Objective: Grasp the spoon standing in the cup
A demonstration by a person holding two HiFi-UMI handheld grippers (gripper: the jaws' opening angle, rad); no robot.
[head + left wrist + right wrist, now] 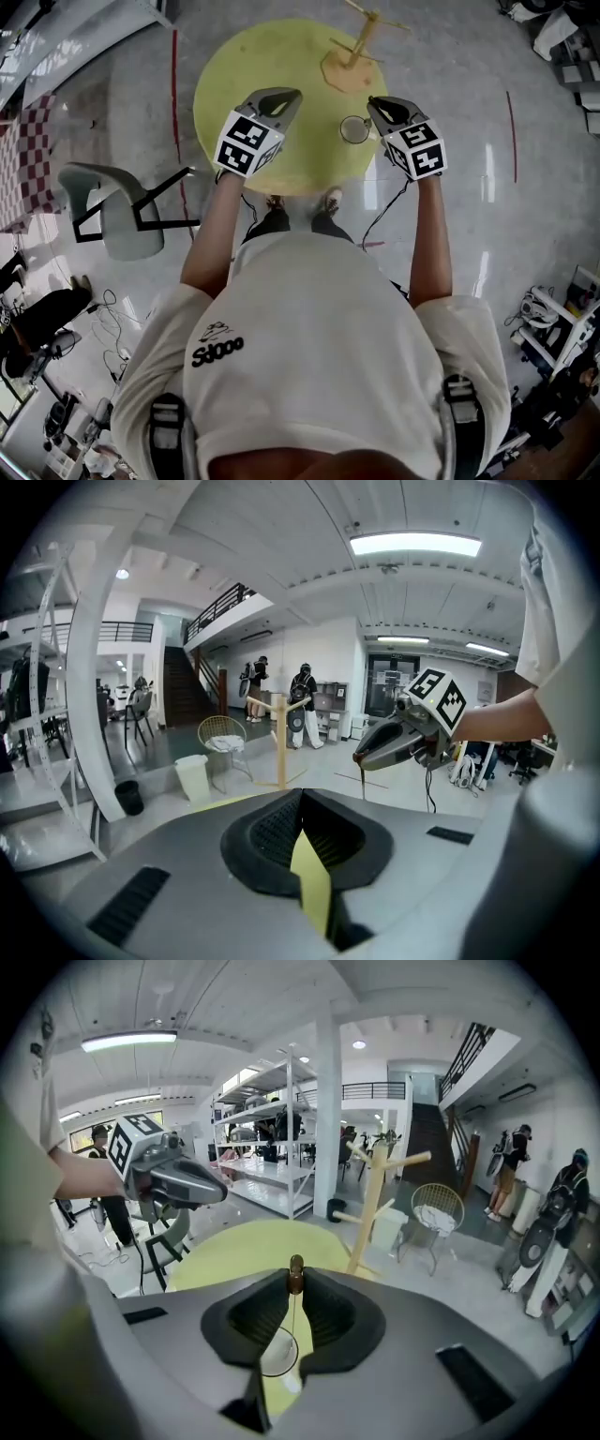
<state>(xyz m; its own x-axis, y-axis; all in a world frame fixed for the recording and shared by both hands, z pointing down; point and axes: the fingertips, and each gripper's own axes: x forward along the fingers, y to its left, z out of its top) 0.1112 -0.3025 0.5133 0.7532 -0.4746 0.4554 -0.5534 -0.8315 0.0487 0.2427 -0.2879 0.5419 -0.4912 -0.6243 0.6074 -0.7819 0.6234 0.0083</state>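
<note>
head view: right hand-held gripper nose-down

Your left tongs: closed, empty, above the table | your right tongs: pinching the spoon by its top, above the table's edge

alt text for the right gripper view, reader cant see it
The right gripper pinches the brown top of a thin spoon, which hangs down toward a clear cup on a round yellow-green table. Behind stand a wooden rack and, at left, the left gripper.
</note>
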